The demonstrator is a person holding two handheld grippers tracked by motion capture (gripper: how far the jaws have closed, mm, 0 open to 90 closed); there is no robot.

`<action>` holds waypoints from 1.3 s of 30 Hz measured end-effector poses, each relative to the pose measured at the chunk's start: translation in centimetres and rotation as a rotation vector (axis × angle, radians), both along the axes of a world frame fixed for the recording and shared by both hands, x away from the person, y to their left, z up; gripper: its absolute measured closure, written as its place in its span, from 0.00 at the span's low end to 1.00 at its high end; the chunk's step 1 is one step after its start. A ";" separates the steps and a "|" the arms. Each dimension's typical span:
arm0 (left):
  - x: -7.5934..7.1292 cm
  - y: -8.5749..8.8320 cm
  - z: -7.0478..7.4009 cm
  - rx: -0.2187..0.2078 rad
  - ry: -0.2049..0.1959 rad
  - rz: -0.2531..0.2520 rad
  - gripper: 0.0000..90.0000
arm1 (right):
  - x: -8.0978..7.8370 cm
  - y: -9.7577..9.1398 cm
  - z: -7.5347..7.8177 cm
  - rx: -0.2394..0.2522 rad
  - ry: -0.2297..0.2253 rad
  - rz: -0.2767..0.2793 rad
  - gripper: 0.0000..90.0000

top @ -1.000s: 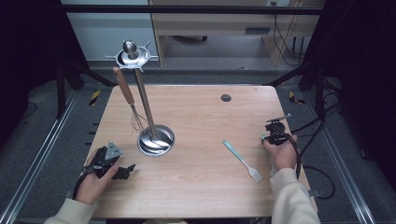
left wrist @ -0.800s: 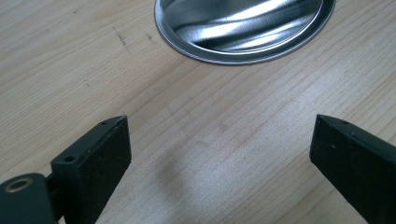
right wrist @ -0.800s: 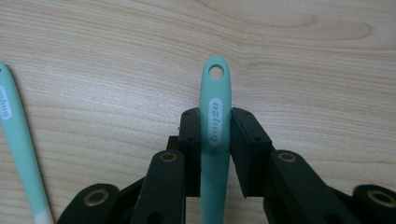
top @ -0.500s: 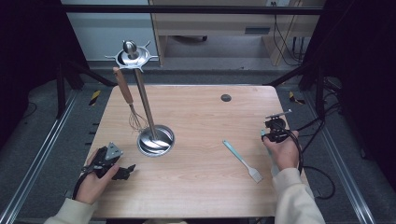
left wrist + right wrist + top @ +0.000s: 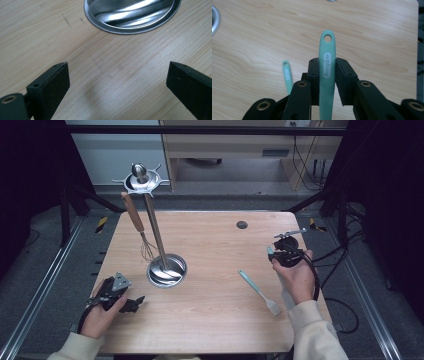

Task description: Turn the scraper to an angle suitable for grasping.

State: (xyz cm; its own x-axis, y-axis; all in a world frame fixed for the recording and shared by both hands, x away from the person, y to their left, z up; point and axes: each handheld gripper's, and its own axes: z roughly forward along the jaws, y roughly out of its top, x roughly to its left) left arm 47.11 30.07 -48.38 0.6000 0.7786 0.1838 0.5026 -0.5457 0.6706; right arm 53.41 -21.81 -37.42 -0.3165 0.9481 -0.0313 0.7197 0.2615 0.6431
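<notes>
My right gripper (image 5: 327,65) is shut on the handle of a teal utensil (image 5: 327,46), which sticks out past the pads with its hanging hole free. In the high view that right gripper (image 5: 279,252) is raised over the table's right side. A second teal utensil (image 5: 258,292) with a whitish head lies flat on the wood; its handle (image 5: 287,74) also appears below the jaws. My left gripper (image 5: 129,301) rests near the front left, open, and the left gripper (image 5: 117,72) has bare wood between its wide jaws. A metal utensil stand (image 5: 166,269) carries a wooden-handled whisk (image 5: 135,220).
The stand's round steel base (image 5: 132,15) lies just ahead of the left jaws. Its hooked top ring (image 5: 142,178) rises high over the back left. A small dark round plug (image 5: 242,224) sits in the wooden table (image 5: 210,320) near the far edge. Cables trail off the right side.
The right hand has risen and drifted slightly left, away from the person, with the teal utensil still in its jaws. The left hand has stayed put.
</notes>
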 end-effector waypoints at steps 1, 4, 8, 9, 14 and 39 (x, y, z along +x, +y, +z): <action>0.0 0.0 0.0 0.001 0.001 -0.001 0.05 | -0.2 0.6 0.4 0.001 -0.011 0.012 0.83; 0.0 0.0 0.1 0.001 -0.001 -0.002 0.05 | -0.4 1.9 1.0 0.006 -0.038 0.048 0.83; 0.0 0.1 0.1 -0.001 -0.005 0.002 0.05 | -0.6 3.8 1.7 0.016 -0.069 0.086 0.83; 0.0 0.1 0.1 -0.001 -0.005 0.002 0.05 | -0.7 4.3 1.9 0.018 -0.076 0.100 0.83; 0.0 0.2 0.1 -0.003 -0.004 0.005 0.05 | -0.8 6.2 2.5 0.039 -0.099 0.141 0.83; 0.0 0.3 0.1 0.002 -0.004 0.017 0.05 | -2.0 13.1 4.3 0.133 -0.230 0.270 0.83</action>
